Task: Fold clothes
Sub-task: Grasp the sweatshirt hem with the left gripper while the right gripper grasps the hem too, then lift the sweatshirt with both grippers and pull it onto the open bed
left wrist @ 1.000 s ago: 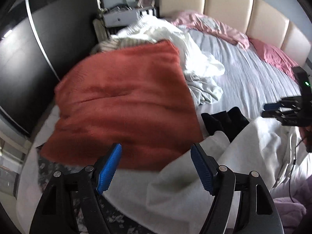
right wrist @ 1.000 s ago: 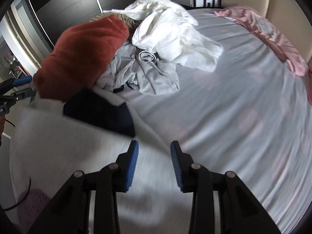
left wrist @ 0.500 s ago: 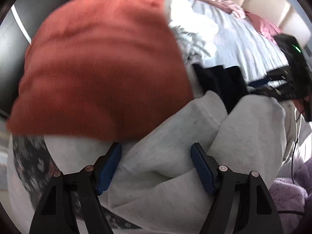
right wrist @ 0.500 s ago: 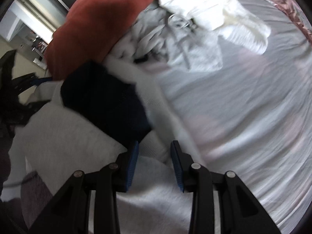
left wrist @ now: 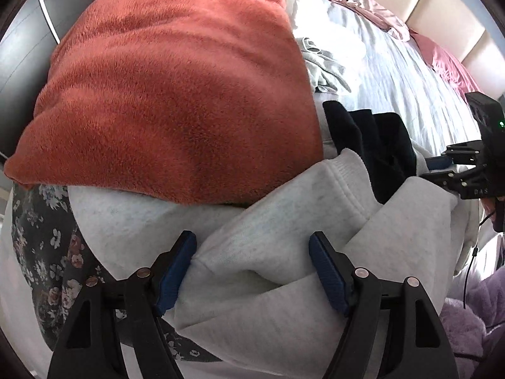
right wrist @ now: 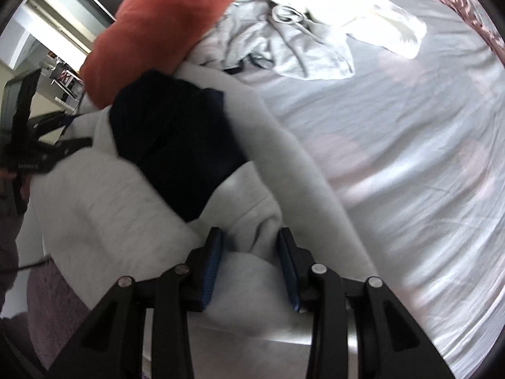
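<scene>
Left gripper point(left wrist: 252, 267), seen from its own wrist camera, with its two black jaws spread wide and the blue pads point(left wrist: 176, 268) facing each other across a broad gap. Right gripper point(right wrist: 251, 254), in its own wrist view, with jaws parted more narrowly, blue pads point(right wrist: 212, 263) upright and parallel. Each gripper also appears at the edge of the other's view: the right gripper point(left wrist: 442, 169) enters from the right side of the left camera, a green light on its body, fingers pointing leftward; the left gripper point(right wrist: 68, 132) shows dark and blurred at the far left of the right camera.
</scene>
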### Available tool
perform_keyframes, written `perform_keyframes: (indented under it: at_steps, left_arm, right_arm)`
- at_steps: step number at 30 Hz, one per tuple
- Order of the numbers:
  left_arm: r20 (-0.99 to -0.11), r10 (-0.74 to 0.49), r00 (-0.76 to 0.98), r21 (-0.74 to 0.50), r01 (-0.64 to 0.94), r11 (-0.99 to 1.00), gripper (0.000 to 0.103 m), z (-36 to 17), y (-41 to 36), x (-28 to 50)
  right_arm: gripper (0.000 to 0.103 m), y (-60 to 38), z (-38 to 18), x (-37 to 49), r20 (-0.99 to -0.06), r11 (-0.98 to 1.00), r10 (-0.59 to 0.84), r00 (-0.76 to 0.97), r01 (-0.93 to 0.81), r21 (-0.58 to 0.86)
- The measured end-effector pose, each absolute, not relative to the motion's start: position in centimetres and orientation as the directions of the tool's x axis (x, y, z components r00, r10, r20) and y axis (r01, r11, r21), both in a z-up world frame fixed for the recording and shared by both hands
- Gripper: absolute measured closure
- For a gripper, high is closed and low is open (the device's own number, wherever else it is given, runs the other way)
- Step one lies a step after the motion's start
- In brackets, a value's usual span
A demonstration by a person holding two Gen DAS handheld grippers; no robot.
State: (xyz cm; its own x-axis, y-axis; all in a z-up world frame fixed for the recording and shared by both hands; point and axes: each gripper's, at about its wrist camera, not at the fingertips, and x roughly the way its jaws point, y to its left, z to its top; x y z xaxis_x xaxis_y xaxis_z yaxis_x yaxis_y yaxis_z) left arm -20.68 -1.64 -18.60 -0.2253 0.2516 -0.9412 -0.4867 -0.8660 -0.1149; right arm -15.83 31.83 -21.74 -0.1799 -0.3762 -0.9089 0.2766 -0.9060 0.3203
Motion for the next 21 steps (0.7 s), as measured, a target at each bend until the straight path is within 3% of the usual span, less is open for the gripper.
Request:
perform_keyframes:
  at_steps: [2, 4, 7, 14, 21]
  left_arm:
    - [-0.941, 0.253, -0.226, -0.122, -0.469, -0.875, 0.039, -18.8, -1.5, -20.8]
    - [-0.935, 0.248, -0.252, -0.105, -0.47, -0.876, 0.059, -18.2, -1.1, -20.4]
    - [-0.932, 0.224, -0.285, -0.052, -0.507, -0.86, 0.078, -16.9, -0.3, -19.5]
    - [-0.864, 0.308, -0.399, -0.055, -0.532, -0.845, 0.089, -10.4, 2.0, -18.3]
    - [-0.686, 0.482, -0.546, -0.039, -0.633, -0.773, 0.092, 2.6, 9.5, -15.2]
  right_arm:
    - [0.07, 31.7, -22.1, -16.2, -0.914, -0.911, -0.364, -0.182, 0.273, 0.308]
    - [0.081, 31.1, -21.7, -15.8, -0.913, -0.916, -0.348, -0.21, 0.285, 0.284]
    - [0.09, 30.9, -19.9, -14.2, -0.901, -0.925, -0.321, -0.292, 0.301, 0.232]
    - [0.094, 35.0, -11.3, -10.8, -0.832, -0.984, -0.168, -0.529, 0.143, 0.107]
    - [0.095, 40.0, 1.1, -3.9, -0.633, -0.997, 0.067, -0.772, -0.083, -0.004]
